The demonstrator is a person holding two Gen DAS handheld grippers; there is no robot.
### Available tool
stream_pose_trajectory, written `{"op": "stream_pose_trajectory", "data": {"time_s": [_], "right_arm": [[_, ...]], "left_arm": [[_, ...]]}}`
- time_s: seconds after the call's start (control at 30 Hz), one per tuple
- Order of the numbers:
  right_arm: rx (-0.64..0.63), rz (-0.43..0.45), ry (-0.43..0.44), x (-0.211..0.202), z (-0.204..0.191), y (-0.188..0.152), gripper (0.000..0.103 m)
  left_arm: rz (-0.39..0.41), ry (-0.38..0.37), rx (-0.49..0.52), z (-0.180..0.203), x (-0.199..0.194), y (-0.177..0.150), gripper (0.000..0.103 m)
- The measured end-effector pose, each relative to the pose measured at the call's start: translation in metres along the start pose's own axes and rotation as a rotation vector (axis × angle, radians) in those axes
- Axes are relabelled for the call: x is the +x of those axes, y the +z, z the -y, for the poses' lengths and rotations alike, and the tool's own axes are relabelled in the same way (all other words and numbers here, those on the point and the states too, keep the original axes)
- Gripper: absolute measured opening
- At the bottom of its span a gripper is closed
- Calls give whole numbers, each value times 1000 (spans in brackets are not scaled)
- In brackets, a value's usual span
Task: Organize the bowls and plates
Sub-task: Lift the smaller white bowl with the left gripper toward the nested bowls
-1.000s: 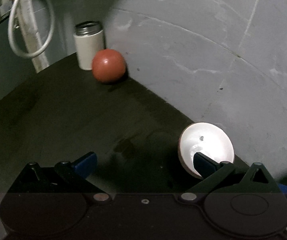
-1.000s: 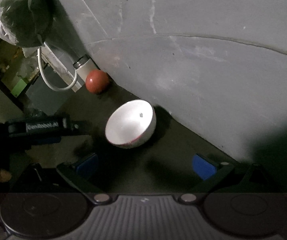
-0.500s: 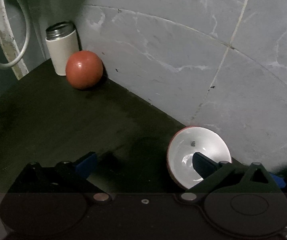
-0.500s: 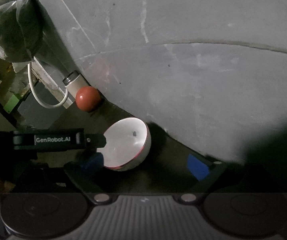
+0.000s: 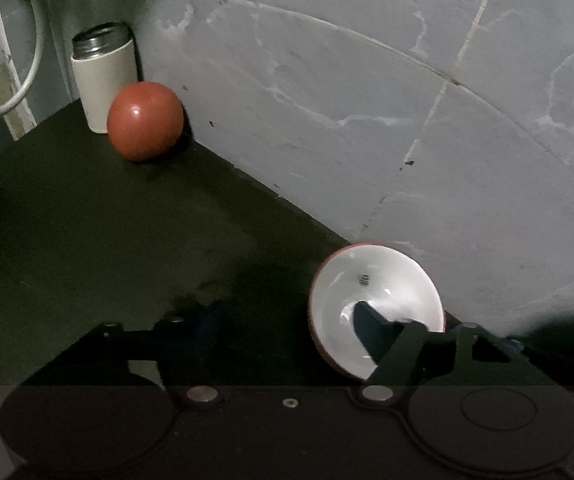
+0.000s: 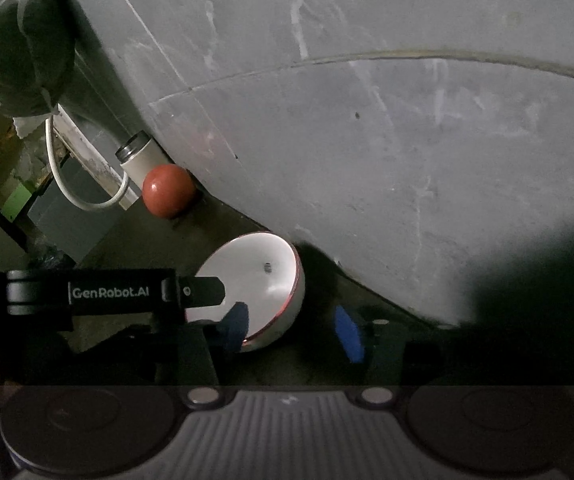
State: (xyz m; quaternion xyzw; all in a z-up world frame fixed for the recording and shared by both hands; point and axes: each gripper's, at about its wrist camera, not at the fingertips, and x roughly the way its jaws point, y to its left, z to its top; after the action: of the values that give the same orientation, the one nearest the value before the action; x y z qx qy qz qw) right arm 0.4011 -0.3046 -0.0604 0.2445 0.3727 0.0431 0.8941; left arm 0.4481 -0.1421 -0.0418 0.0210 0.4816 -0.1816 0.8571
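A dark bench [image 5: 87,240] runs along a grey marbled tile wall [image 5: 367,100], meeting it at a corner. Counted items: two bowls, one canister, one cable loop, one bagged bundle. One bowl [image 5: 371,280], white inside with a red rim and outer wall, lies tipped on its side near the wall, its opening facing the cameras. A second bowl [image 5: 145,120], red, stands upside down in the corner, just beside a white canister with a metal lid [image 5: 103,80]. A white cable [image 6: 79,192] loops off the bench's far end, below a plastic-wrapped bundle [image 6: 11,48].

Left claw [image 5: 287,320]: spread wide; its right finger [image 5: 371,332] reaches inside the tipped bowl, while the left finger lies in shadow, well apart from the bowl.

Right claw [image 6: 293,328]: spread, with the tipped bowl's lower rim between its blue pads [image 6: 349,334]; contact cannot be told. It points towards the wall, with the left claw's body crossing its left side.
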Motion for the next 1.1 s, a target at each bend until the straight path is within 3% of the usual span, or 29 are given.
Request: {"op": "stream_pose_trajectory", "data": {"time_s": [0.27, 0.53, 0.67, 1.1], "right_arm": [[-16, 0, -4, 4, -3, 3, 35], [-22, -20, 10, 10, -6, 4, 35], [-21, -16, 9, 12, -7, 3, 28], [-21, -23, 27, 2, -4, 0, 23]], "left_arm": [[-12, -37, -11, 4, 3, -2, 42], [-31, -51, -22, 5, 7, -5, 25], [-27, -64, -41, 4, 7, -7, 15], [15, -60, -58, 8, -9, -21, 14]]}}
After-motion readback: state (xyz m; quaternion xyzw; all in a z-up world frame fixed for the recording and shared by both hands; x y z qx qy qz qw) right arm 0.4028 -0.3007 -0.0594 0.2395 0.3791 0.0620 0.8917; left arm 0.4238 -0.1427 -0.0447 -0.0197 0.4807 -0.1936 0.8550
